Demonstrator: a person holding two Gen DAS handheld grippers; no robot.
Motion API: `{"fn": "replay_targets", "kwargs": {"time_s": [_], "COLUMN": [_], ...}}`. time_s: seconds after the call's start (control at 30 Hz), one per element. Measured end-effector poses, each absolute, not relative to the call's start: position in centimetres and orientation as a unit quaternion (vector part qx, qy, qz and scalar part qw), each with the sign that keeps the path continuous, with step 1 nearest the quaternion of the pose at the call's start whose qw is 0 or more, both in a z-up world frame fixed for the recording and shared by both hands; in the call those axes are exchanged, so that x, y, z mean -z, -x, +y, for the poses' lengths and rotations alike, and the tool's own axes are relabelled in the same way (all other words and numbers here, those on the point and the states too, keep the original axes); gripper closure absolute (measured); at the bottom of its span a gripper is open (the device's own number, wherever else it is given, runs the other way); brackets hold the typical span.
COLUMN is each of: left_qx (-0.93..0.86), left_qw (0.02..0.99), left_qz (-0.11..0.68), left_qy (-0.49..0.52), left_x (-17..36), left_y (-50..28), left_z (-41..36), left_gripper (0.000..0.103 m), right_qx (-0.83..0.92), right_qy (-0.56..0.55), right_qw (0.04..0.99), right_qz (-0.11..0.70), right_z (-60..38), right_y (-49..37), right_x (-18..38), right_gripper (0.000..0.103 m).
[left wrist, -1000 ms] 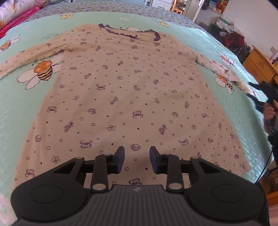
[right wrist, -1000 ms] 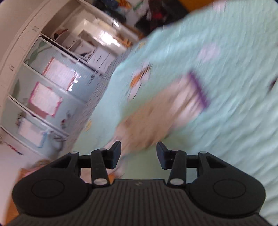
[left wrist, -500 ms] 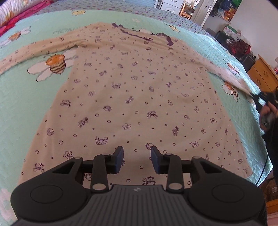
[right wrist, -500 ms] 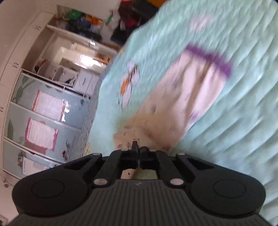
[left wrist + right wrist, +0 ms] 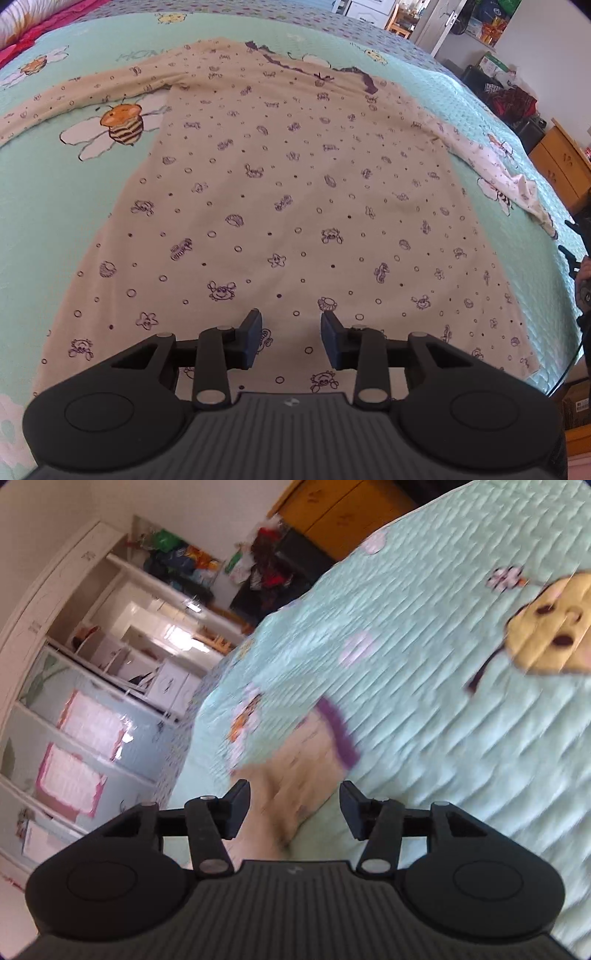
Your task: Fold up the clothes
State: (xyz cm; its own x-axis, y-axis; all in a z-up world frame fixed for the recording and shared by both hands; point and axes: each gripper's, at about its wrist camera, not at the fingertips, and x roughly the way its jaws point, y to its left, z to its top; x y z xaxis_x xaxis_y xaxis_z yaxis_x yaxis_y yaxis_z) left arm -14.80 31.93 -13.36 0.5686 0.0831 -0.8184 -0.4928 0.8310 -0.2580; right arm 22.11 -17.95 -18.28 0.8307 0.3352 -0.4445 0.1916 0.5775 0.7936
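Left wrist view: soft printed shirt (image 5: 295,206) flat on quilted bedspread (image 5: 55,206); both grippers' fingers open, empty.

shirt (image 5: 295,206): 1 | sleeves: 2 | grippers: 2 (both open) | bedspread (image 5: 55,206): 1

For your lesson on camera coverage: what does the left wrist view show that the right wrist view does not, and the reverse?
Only the left wrist view shows the whole shirt spread flat, its purple collar, both sleeves, and the open left gripper over the hem.

Only the right wrist view shows the purple cuff of one sleeve close up, blurred, ahead of the open right gripper, plus white shelves.

Both show the green bedspread and the orange dresser.
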Motion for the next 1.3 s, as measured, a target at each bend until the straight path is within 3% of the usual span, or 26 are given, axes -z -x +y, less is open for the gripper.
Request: {"fn": "replay_targets", "kwargs": {"time_s": [0.17,0.23,0.27,0.3,0.5,0.57,0.6,0.7,0.93,1.1,1.3], "left_qx": [-0.166,-0.167,-0.167,-0.167,-0.169,-0.164,-0.160,-0.141,-0.156,-0.160,-0.167], "left_qw": [0.855,0.856,0.856,0.856,0.855,0.852,0.853,0.859,0.857,0.862,0.856], "left_qz": [0.438,0.438,0.438,0.439,0.443,0.448,0.448,0.446,0.445,0.437,0.441], "left_qy": [0.225,0.220,0.218,0.215,0.210,0.216,0.215,0.206,0.209,0.201,0.210], "left_x": [13.1,12.9,12.8,12.7,12.6,13.1,13.2,12.9,12.7,11.9,12.4], "left_y": [14.4,14.4,14.4,14.3,14.1,13.8,13.7,13.6,14.0,14.8,14.9], "left_z": [31.3,31.2,31.1,31.0,30.7,30.5,30.1,29.1,29.6,29.6,30.1], "left_gripper": [0.064,0.064,0.064,0.064,0.063,0.063,0.063,0.063,0.063,0.061,0.060], "right_qx": [-0.045,-0.050,-0.048,-0.040,-0.024,-0.021,-0.006,0.028,-0.098,0.003,0.008], "right_qy": [-0.511,-0.510,-0.502,-0.489,-0.446,-0.441,-0.426,-0.423,-0.403,-0.466,-0.536], "right_qw": [0.800,0.800,0.802,0.805,0.861,0.861,0.862,0.858,0.866,0.822,0.791], "right_qz": [0.310,0.313,0.320,0.334,0.244,0.251,0.273,0.291,0.279,0.328,0.295], "right_z": [-19.3,-18.5,-18.1,-17.8,-22.6,-24.3,-24.7,-25.2,-19.0,-17.6,-19.3], "right_y": [-26.3,-28.0,-28.9,-29.6,-28.9,-29.0,-29.1,-28.0,-24.2,-24.0,-24.5], "right_x": [21.1,21.2,21.3,21.3,16.8,16.7,16.9,17.6,16.0,19.1,21.5], "right_gripper": [0.048,0.053,0.084,0.099,0.097,0.086,0.074,0.054,0.054,0.053,0.054]}}
